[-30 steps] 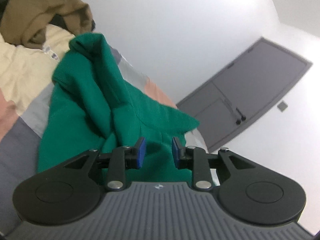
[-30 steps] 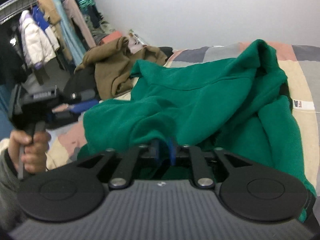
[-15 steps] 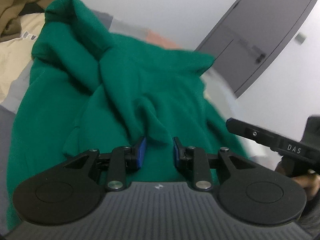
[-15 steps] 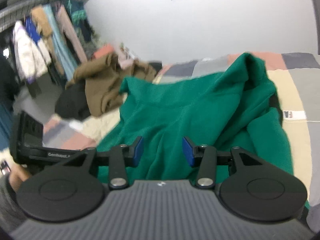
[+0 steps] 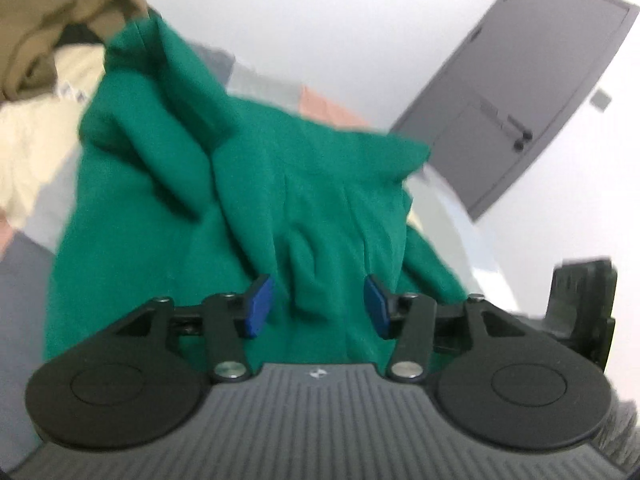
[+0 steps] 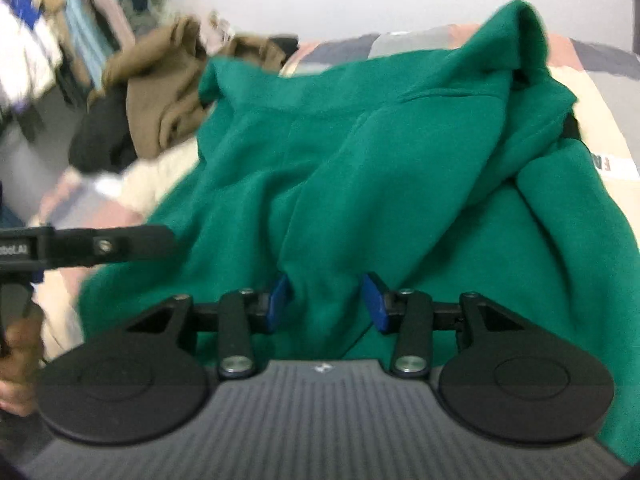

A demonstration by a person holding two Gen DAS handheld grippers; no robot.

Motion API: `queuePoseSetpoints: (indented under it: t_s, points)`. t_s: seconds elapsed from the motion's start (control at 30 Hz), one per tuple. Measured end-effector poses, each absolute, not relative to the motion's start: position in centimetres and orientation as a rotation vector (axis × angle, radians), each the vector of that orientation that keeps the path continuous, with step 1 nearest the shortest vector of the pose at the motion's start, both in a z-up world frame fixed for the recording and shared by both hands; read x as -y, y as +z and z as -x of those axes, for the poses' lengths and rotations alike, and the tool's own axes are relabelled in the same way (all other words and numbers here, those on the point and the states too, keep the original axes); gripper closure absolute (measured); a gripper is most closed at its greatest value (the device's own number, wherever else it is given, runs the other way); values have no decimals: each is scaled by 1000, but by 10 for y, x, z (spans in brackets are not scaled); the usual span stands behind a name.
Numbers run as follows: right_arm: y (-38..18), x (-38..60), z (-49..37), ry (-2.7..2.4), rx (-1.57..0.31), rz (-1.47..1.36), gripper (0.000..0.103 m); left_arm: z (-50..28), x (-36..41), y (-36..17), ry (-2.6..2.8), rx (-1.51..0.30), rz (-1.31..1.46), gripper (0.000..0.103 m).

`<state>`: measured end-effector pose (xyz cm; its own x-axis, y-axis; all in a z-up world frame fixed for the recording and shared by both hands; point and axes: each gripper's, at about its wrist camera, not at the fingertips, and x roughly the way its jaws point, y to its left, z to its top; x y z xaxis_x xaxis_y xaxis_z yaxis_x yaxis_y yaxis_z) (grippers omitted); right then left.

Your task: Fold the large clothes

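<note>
Green sweatshirt (image 5: 248, 208) lay spread in loose, rumpled folds across the bed (image 6: 600, 92), over a patchwork cover of grey, pink and cream blocks. I had both grippers low over its near edge. My left gripper (image 5: 316, 306) had just been opening; its blue fingers (image 5: 258, 304) stood apart with a ridge of green cloth rising between them, and I saw neither pad pressing on it, so I called that one released. My right gripper (image 6: 326, 302) had also come open within the last moment, and its fingers (image 6: 374, 304) were parted on either side of a fold of the same cloth, the left pad looking close against the fabric but not pinching it. Released as well, by my reading.

From the right wrist view, the left tool's black body reached in from the left edge, with a hand (image 6: 18, 364) gripping its handle below. A hood or collar (image 6: 520, 32) stood up at the far right of the garment. Beyond the far left edge lay a brown garment (image 6: 168, 80) in a heap with something black beside it, and hanging clothes (image 6: 48, 20) blurred past that. In the left wrist view a grey door (image 5: 532, 92) sat in the white wall at far right.
</note>
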<state>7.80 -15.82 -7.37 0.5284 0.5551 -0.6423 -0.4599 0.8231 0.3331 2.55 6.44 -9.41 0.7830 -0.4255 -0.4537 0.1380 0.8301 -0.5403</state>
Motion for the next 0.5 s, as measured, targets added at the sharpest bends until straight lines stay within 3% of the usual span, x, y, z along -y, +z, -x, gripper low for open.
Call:
queuePoseSetpoints:
  t_s: [0.03,0.17,0.5]
  points:
    - [-70,164,-78,606,-799,-157,57,-27,-70,-90,-314,-580,522,45]
    - [-54,189,-84,567,-718,-267,37,-50,-86,-82,-267,-553,547,43]
    - [-62,207,-164,492,-710,-416,37,-158,-95,-87,-174,-575,491,43]
